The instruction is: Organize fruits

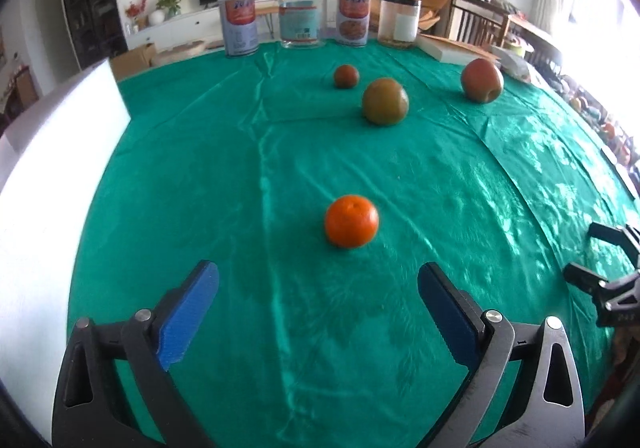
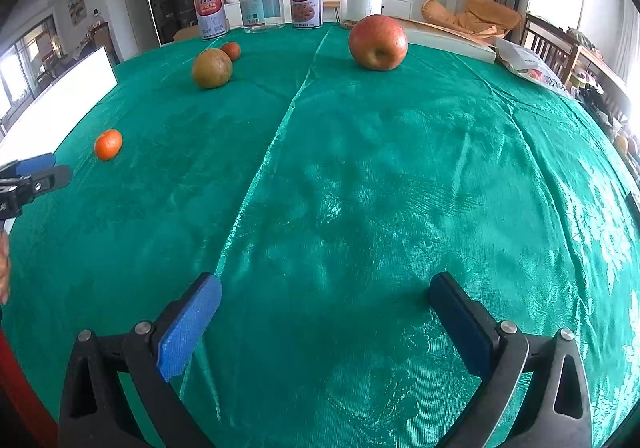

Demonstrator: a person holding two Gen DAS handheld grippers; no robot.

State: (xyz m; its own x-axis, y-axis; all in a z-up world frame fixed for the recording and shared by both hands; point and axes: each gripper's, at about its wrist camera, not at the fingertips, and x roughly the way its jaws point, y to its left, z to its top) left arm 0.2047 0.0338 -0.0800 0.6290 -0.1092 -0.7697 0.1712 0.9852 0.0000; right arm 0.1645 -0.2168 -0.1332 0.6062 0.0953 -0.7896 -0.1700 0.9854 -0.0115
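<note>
**Both claws gaping over the green cloth**

The left gripper (image 1: 318,288) is gaping empty just short of the orange (image 1: 351,221). The right gripper (image 2: 325,298), equally spread, is facing the apple (image 2: 377,42) far across the tablecloth (image 2: 360,188), whose stem dimple only this view is showing.

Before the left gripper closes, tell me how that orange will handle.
The orange is round and sits free on smooth cloth, so a nudge would probably roll it. It looks firm and light; the open left gripper should span it easily.
</note>
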